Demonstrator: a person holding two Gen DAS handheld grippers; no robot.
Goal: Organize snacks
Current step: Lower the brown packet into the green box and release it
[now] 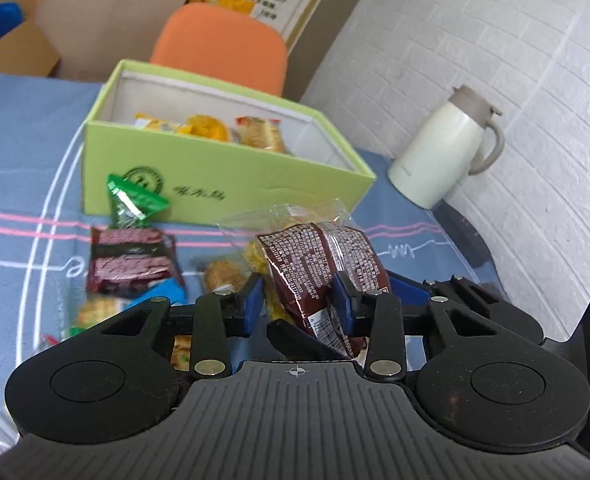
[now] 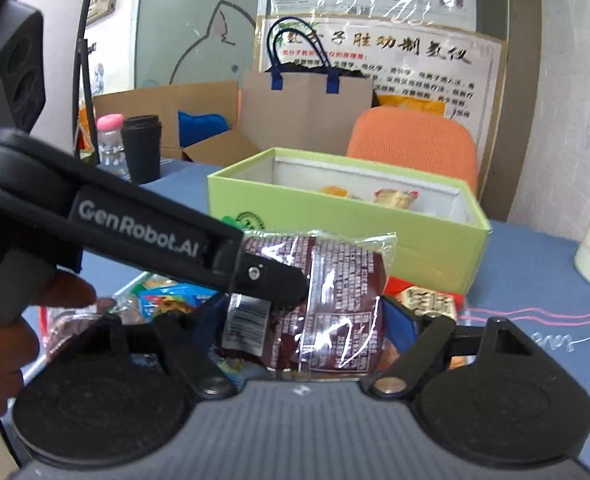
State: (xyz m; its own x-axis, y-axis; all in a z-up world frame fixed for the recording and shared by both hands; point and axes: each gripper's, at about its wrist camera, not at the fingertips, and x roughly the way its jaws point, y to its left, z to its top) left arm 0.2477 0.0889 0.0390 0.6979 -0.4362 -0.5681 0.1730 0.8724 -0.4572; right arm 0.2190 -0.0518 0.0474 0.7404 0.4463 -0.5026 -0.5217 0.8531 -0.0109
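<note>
Maroon wrapper, glossy and printed with white text, marks the snack packet (image 1: 323,272) that both tools meet on; it hangs in the air above the blue tablecloth (image 1: 23,152), near the front wall of the green box (image 1: 223,176) and short of its open top.

In the left wrist view the left gripper (image 1: 299,300) has its blue pads (image 1: 345,304) pressed against the packet's lower part, so it is clamped on the packet. In the right wrist view the packet (image 2: 335,304) sits between the right gripper (image 2: 303,320) fingers, with the left tool's black finger crossing its face from the left; the right jaws look spread about as wide as the packet, and I cannot tell whether they press on it or merely frame it.

The packet's long axis runs roughly upright and away from the left camera, tilted toward the box. The box lies straight ahead and slightly left of the left gripper, its long side across the view, with yellow and orange snacks (image 1: 211,128) already inside. The left hand seems the nearer carrier, so the coming move probably calls for a lift forward over the near rim. More packets (image 1: 131,260) lie loose on the cloth at the left; a cream jug (image 1: 443,148) stands well apart at the right.
</note>
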